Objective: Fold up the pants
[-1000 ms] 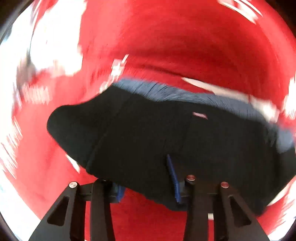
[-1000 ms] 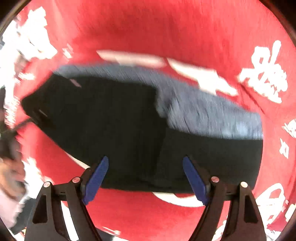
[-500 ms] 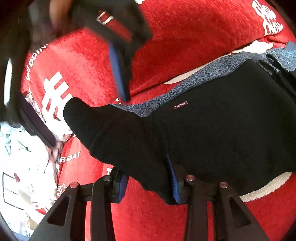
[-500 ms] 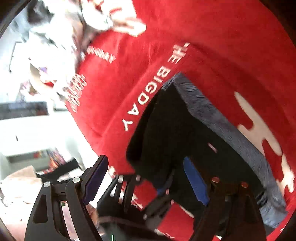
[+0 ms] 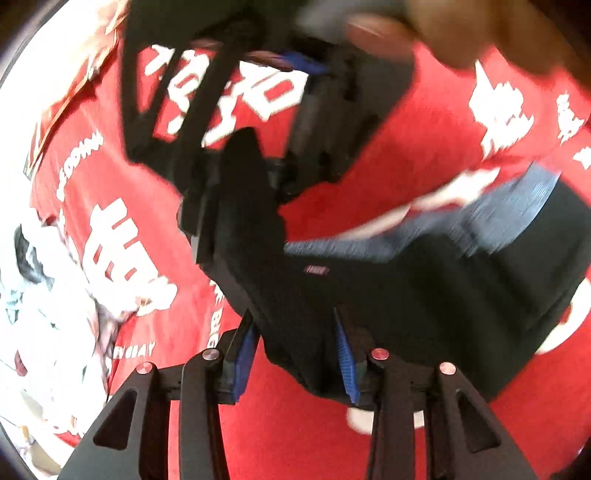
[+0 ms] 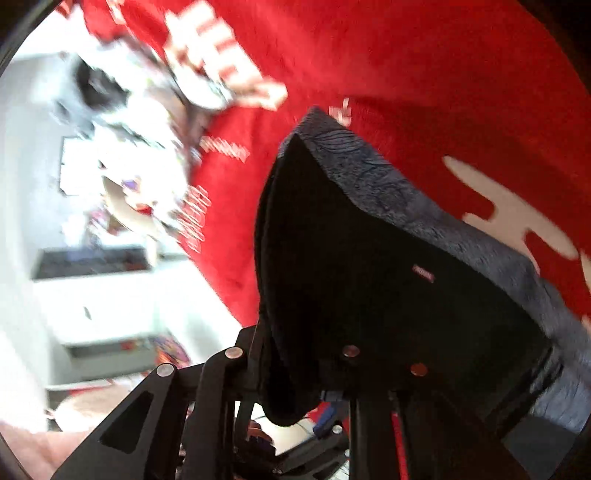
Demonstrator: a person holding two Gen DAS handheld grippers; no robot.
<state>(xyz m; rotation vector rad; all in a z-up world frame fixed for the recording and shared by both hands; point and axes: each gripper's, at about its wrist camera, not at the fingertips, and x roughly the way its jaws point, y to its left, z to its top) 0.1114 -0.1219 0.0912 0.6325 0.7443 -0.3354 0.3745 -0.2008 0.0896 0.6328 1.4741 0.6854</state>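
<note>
The black pants with a grey-blue inner side lie folded on the red cloth. My left gripper is shut on the near left edge of the pants. My right gripper shows in the left wrist view, coming in from the top and shut on the pants' far left corner. In the right wrist view the pants fill the space between the right gripper's jaws, and the cloth covers the blue pads.
The red cloth has white lettering and characters. Its left edge drops off to a cluttered white floor area. A hand is at the top of the left wrist view.
My right gripper has swung over to the pants' left end and closed on the corner. My left gripper keeps its hold on the edge. The pants' left end has lifted.
</note>
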